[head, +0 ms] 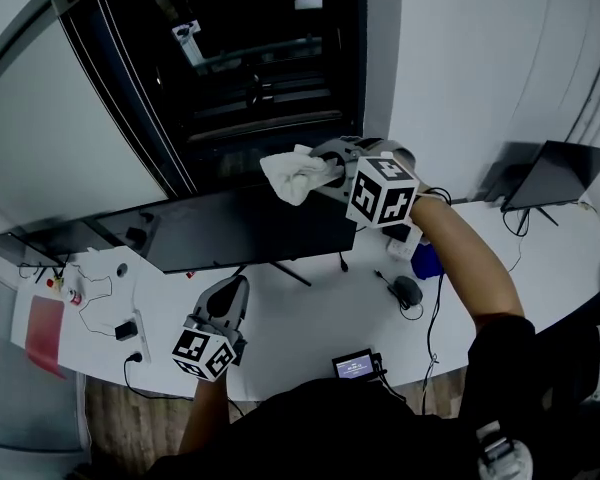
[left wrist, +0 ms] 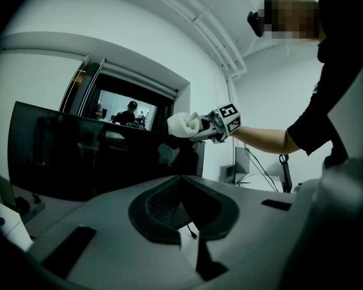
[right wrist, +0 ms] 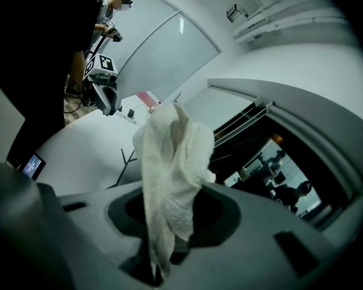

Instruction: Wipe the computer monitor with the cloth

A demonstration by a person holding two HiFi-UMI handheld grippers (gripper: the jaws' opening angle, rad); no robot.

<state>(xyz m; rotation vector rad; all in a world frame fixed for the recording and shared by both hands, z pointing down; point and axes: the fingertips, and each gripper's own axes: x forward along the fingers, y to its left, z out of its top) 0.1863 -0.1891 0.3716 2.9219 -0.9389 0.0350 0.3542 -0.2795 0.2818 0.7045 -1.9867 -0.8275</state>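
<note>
The black monitor [head: 250, 230] stands on the white desk [head: 310, 318], its screen facing me; it also shows in the left gripper view [left wrist: 97, 156]. My right gripper [head: 325, 173] hangs just above the monitor's top right edge, shut on a crumpled white cloth [head: 293, 176] that sticks out to the left. From the right gripper's own camera, the cloth [right wrist: 169, 180] rises out of the closed jaws. My left gripper [head: 232, 286] is low over the desk in front of the monitor's stand, its jaws closed on nothing [left wrist: 183, 213].
A dark window [head: 250, 58] fills the wall behind the monitor. On the desk lie a mouse [head: 408, 290], a blue item [head: 427, 261], a small lit screen device [head: 355, 366], cables and a plug [head: 130, 328] at left, and an open laptop [head: 555, 173] at far right.
</note>
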